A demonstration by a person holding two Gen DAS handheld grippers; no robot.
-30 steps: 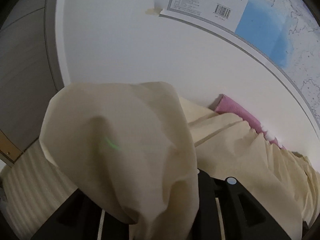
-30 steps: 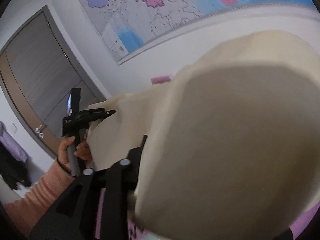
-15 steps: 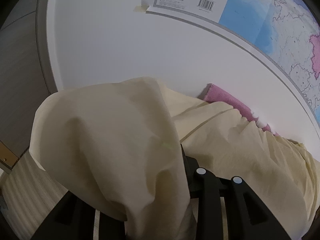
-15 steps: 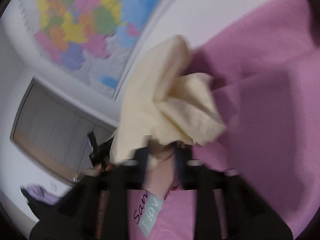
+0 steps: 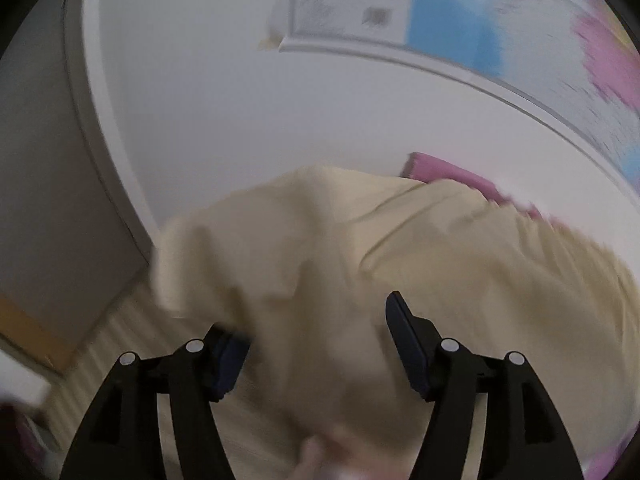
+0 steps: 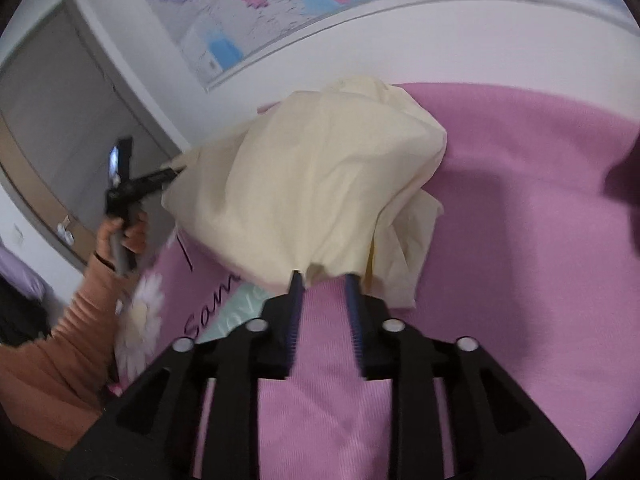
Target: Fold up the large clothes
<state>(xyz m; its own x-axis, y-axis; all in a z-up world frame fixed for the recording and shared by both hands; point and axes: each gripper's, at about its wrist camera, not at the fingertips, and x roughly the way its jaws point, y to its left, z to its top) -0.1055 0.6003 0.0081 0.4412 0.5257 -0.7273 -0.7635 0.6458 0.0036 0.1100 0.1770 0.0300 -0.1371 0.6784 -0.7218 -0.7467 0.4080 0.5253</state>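
Observation:
A large cream garment (image 5: 400,264) lies bunched on a pink bed cover (image 6: 520,240). In the left wrist view my left gripper (image 5: 316,320) is open, its fingers wide apart with the cloth lying between and beyond them; this view is blurred. In the right wrist view the garment (image 6: 320,184) is a heap in front of my right gripper (image 6: 322,276). Its jaws stand a little apart with the cloth's lower edge at the fingertips. The left gripper (image 6: 136,184), held by a hand in an orange sleeve, sits at the heap's left edge.
A white wall with a map (image 6: 280,8) runs behind the bed. A grey door (image 6: 60,112) stands at the left. The bed cover has a daisy print and lettering (image 6: 208,312) near its left side. Striped flooring (image 5: 120,344) shows beside the bed.
My left gripper has opened and let go of the cloth, which has dropped onto the bed. My right gripper has parted its jaws and the cloth now lies as a heap before it.

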